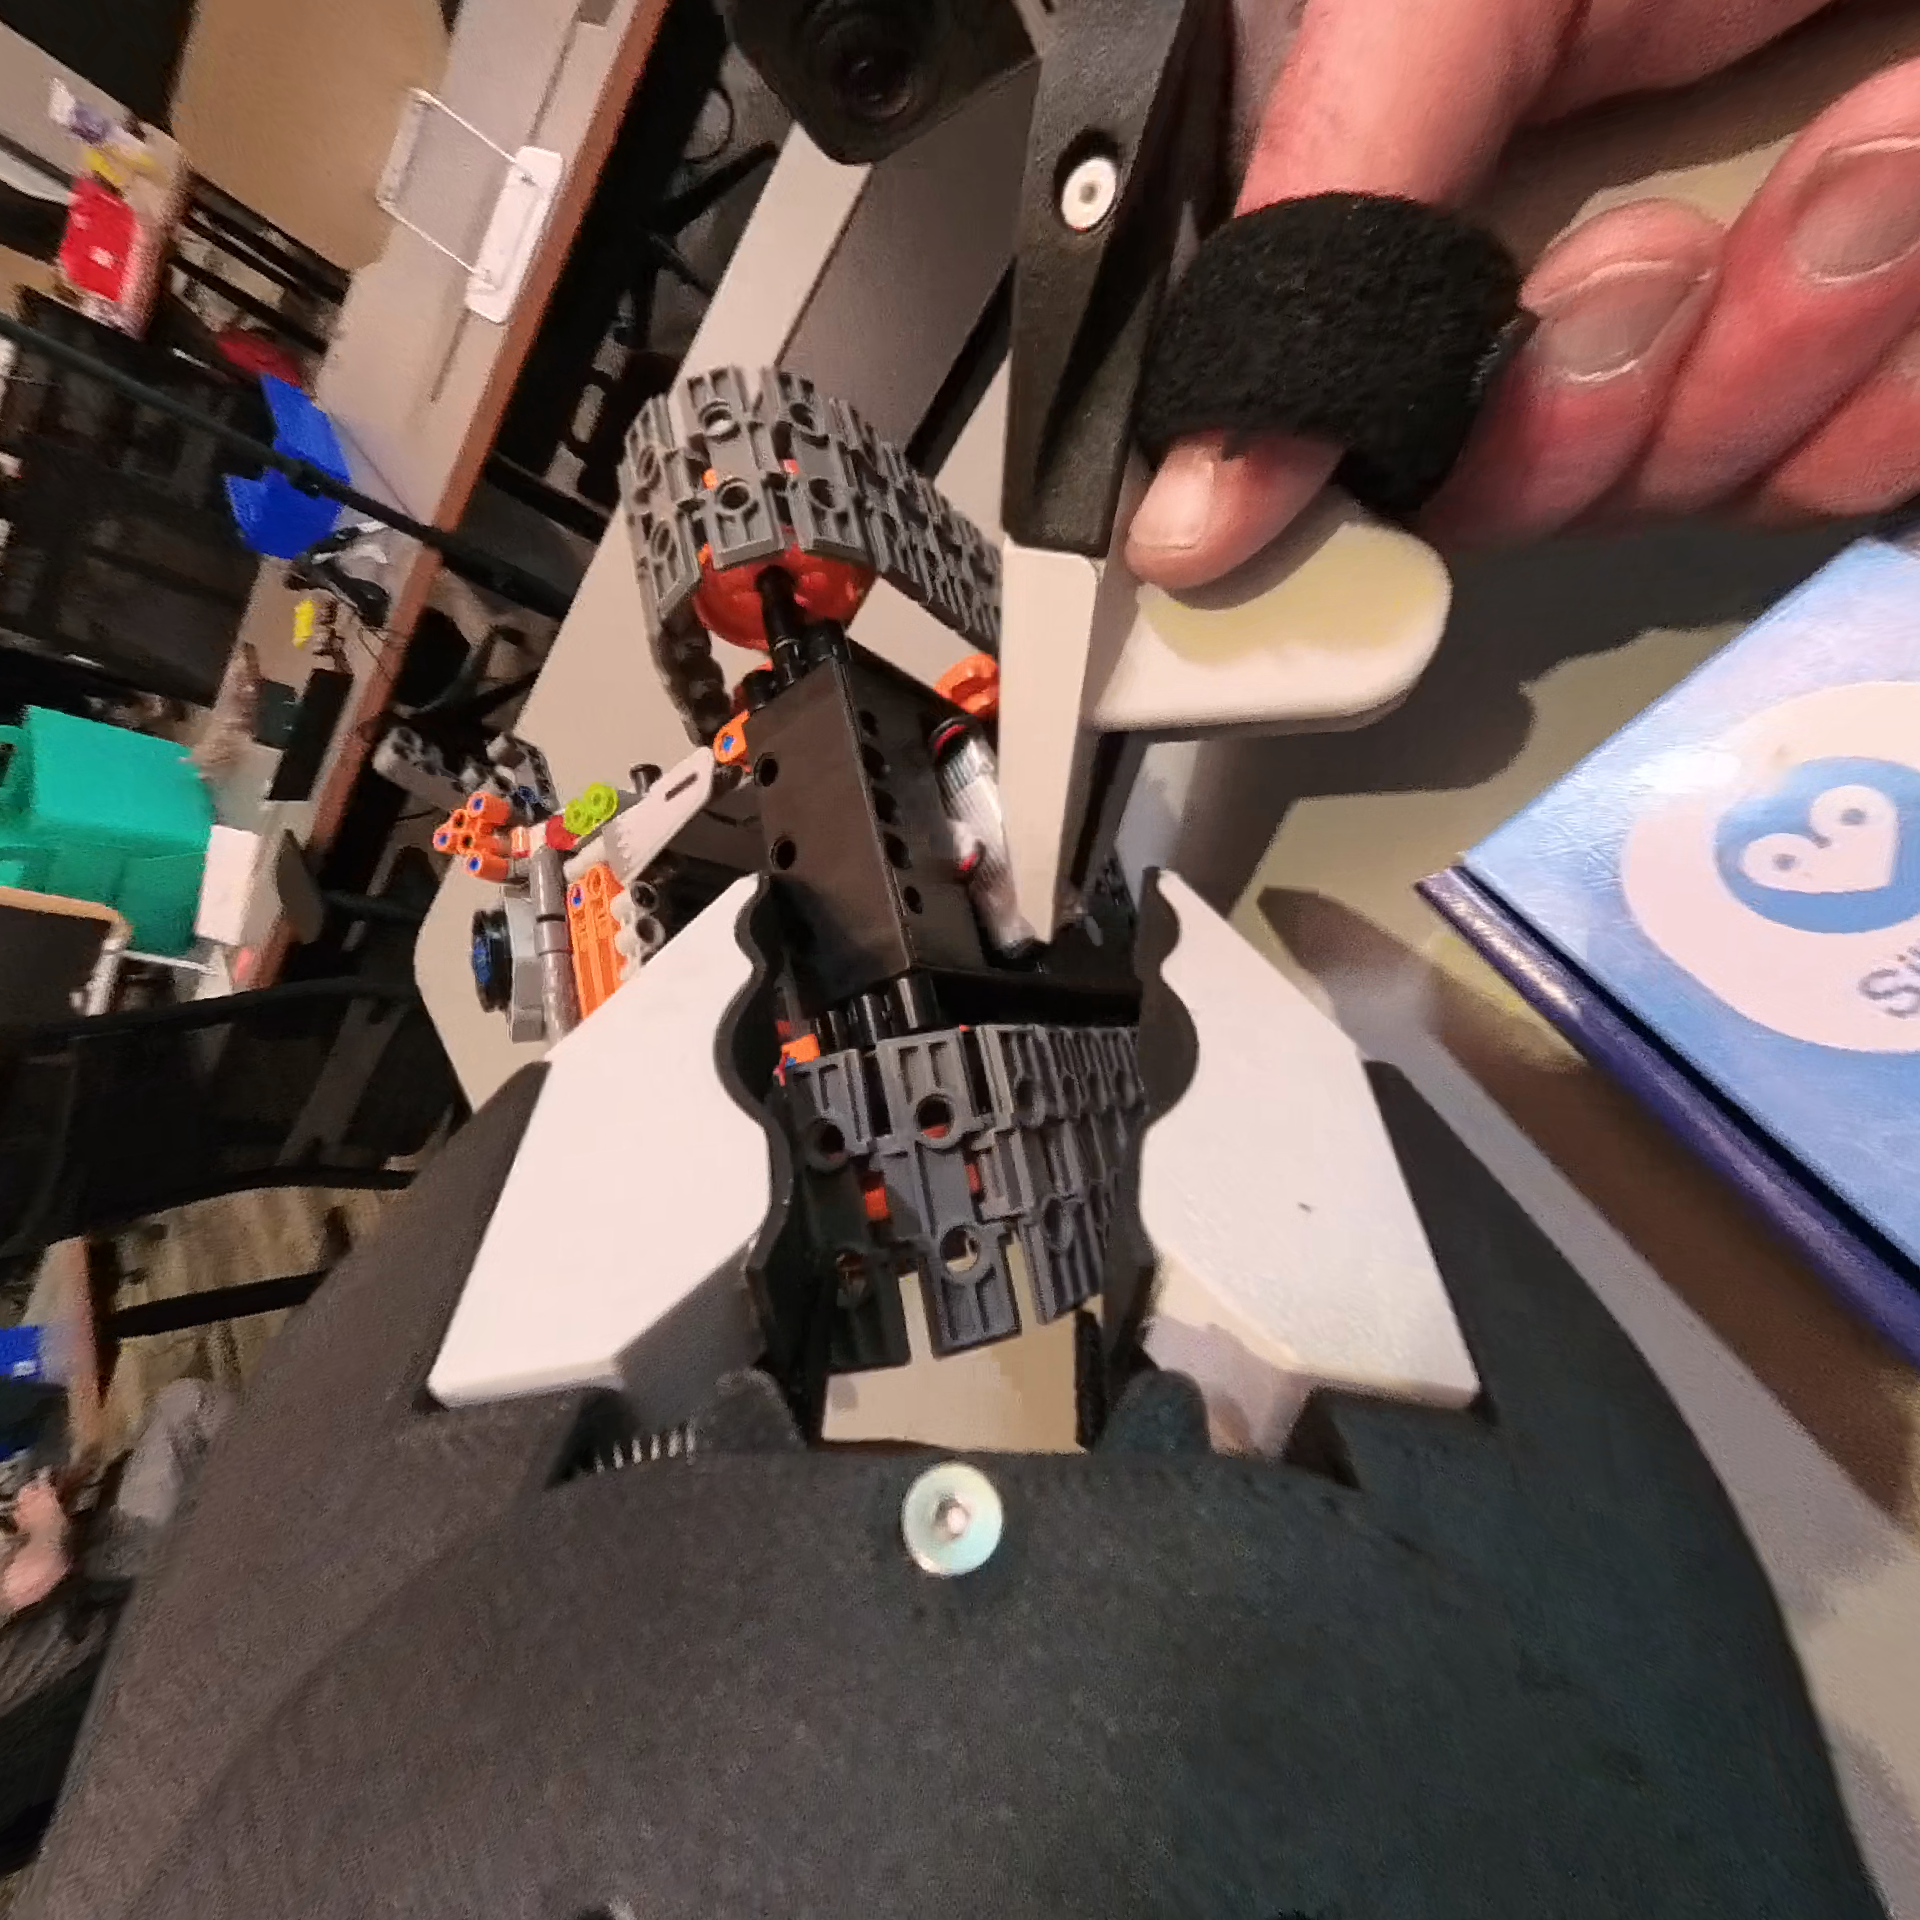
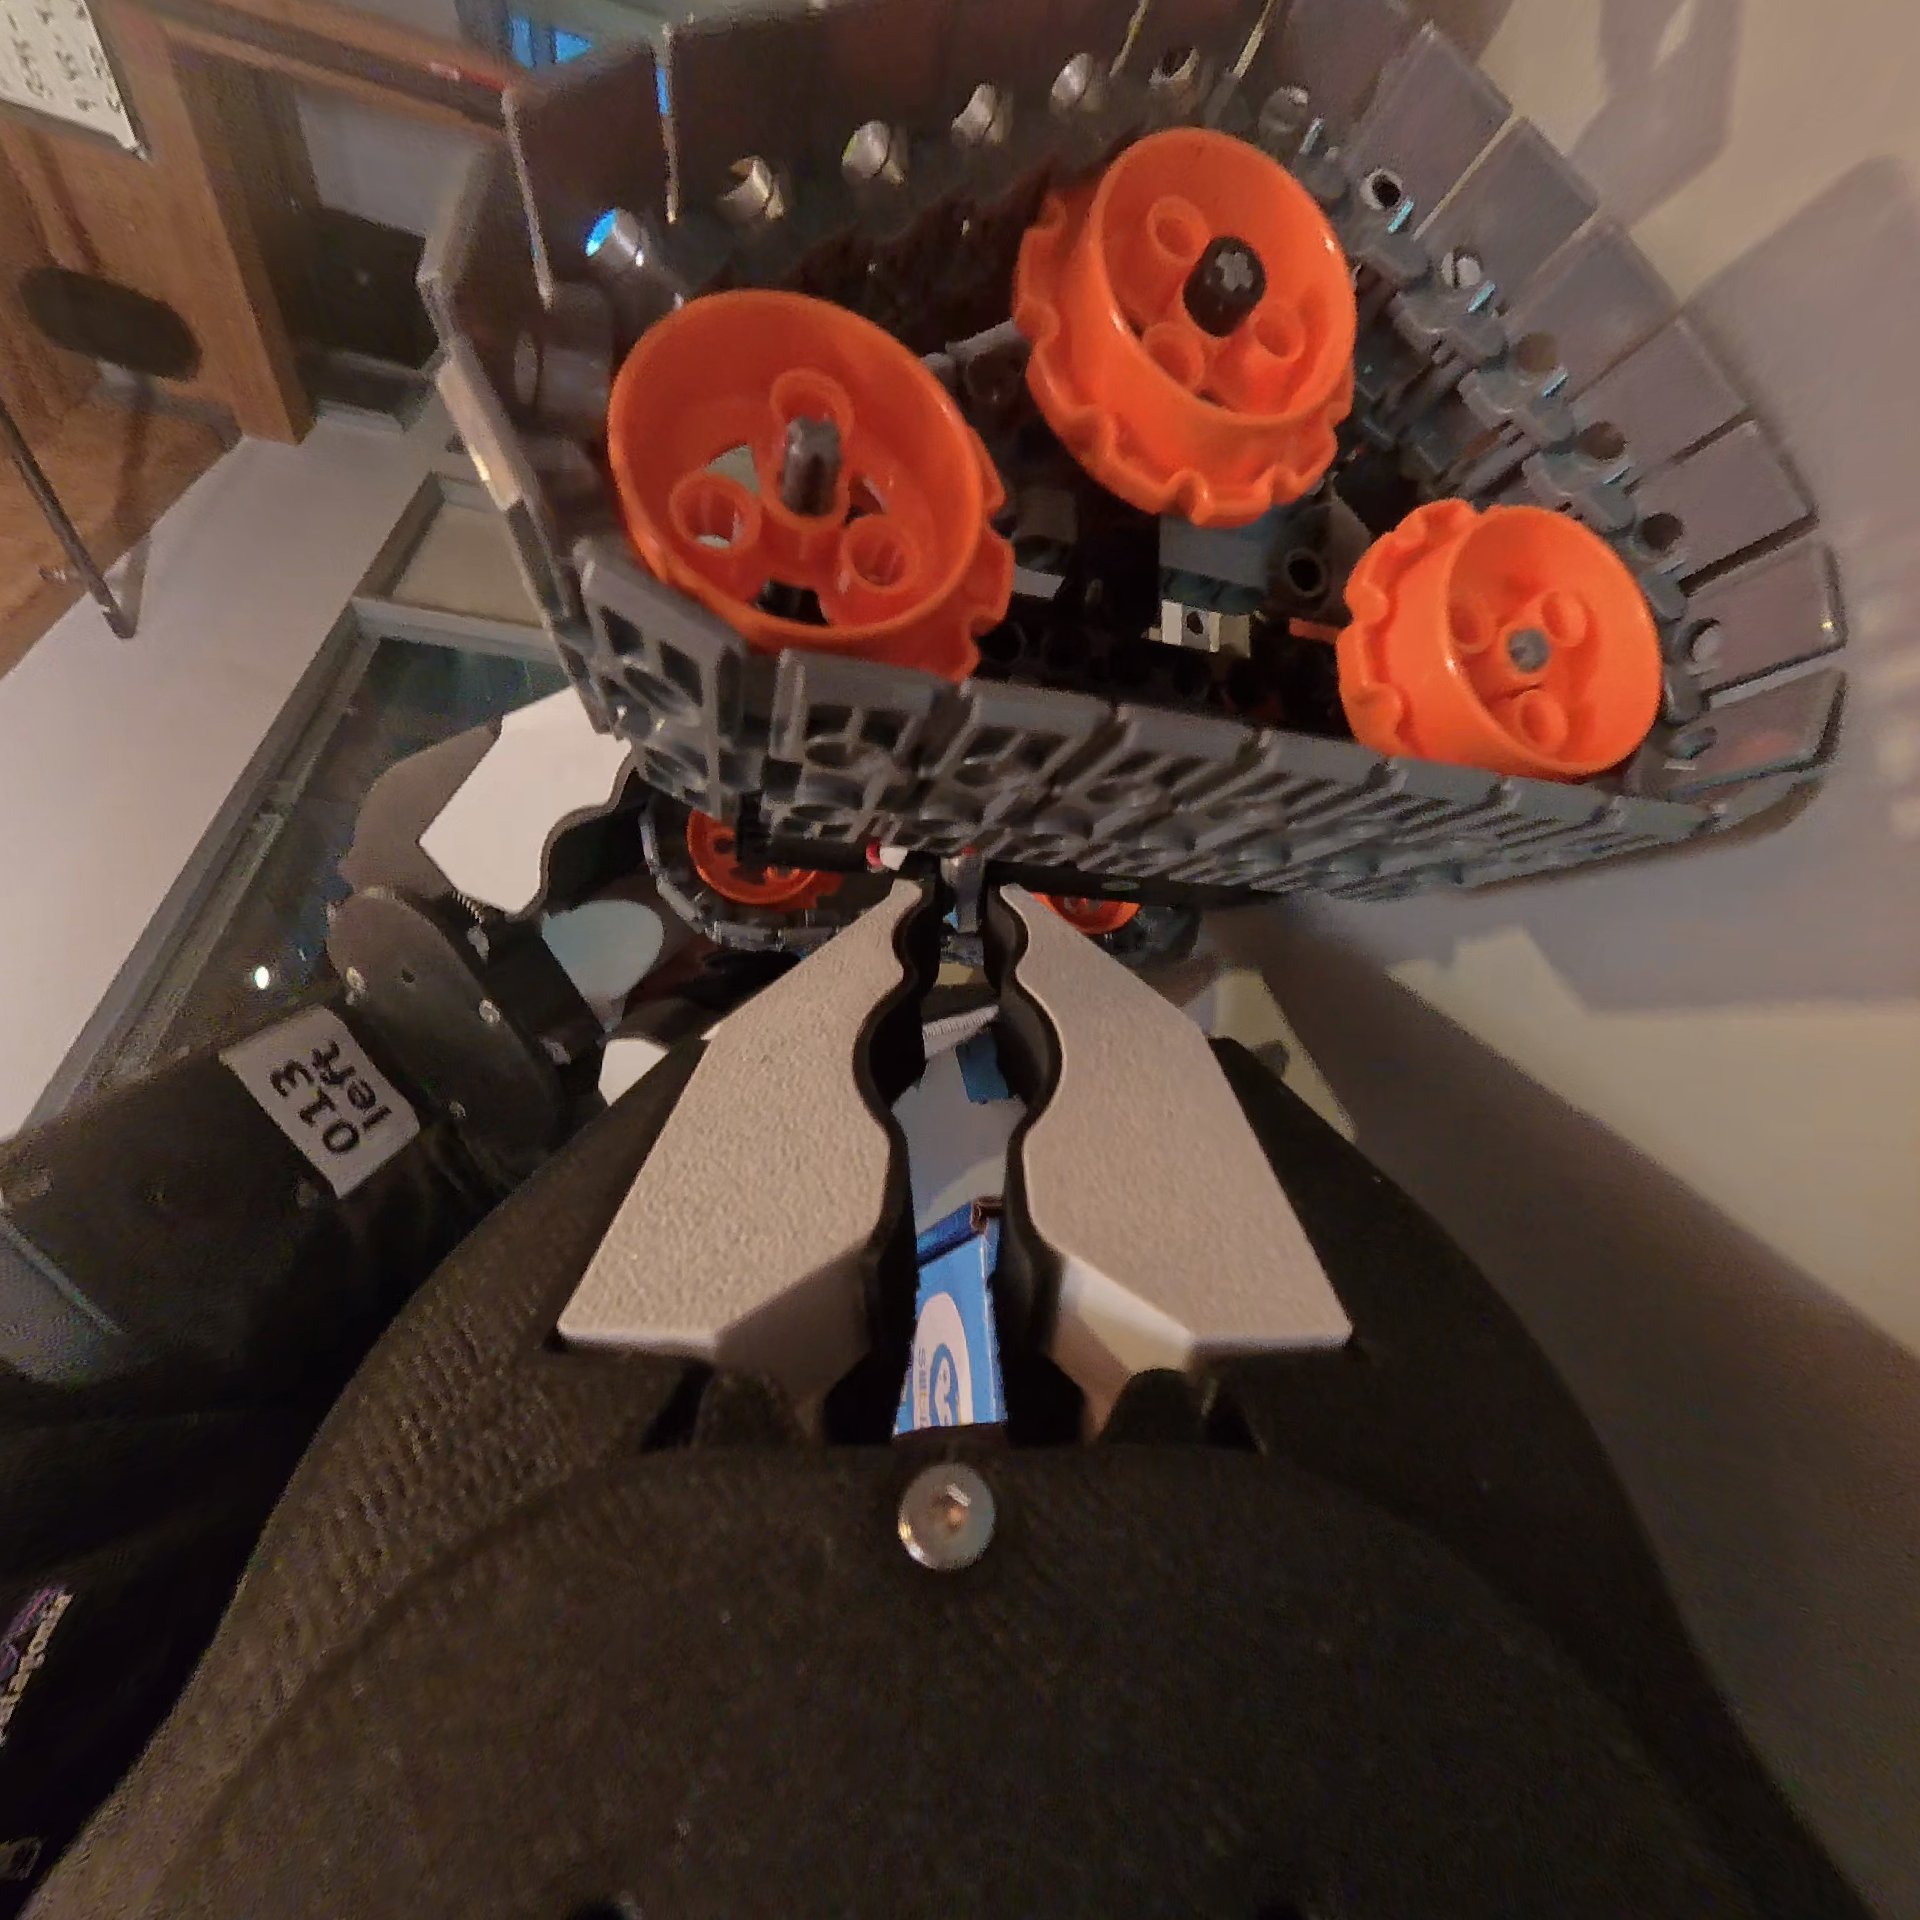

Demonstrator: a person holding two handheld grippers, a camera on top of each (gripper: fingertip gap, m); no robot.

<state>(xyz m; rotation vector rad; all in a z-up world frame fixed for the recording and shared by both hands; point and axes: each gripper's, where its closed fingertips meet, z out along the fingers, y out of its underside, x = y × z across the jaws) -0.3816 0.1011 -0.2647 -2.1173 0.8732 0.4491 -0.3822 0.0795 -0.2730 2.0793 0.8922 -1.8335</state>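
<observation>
Grippers: two, each with pale grey fingers on a black body.
Left gripper [image 1: 951, 997]: its fingers stand on either side of the tracked toy vehicle [image 1: 883, 935], closed against the dark grey tread and black frame between them.
Right gripper [image 2: 961, 914]: fingers drawn nearly together, the tips nipping a small dark part on the underside of the same vehicle; what that part is I cannot tell. In the left wrist view it comes in from above, a bare hand [image 1: 1610, 312] on it, one finger in a black fabric loop [image 1: 1320, 343].
Vehicle: held off the table between the two grippers, tilted.
Orange wheels: three large ones [image 2: 1184, 322] inside the near tread loop in the right wrist view, two more partly seen beyond.
Tread loops: two, dark grey links [image 2: 1143, 769].
Blue box [image 1: 1714, 914]: one, flat on the pale table [image 1: 1455, 810] just to the right; closed, contents not visible.
Loose build: one small cluster of orange, grey and lime pieces [image 1: 561, 894] on the table beyond.
Bins: one blue bin [image 1: 291, 468] and one teal container [image 1: 94, 810] on the far shelving, contents blurred.
</observation>
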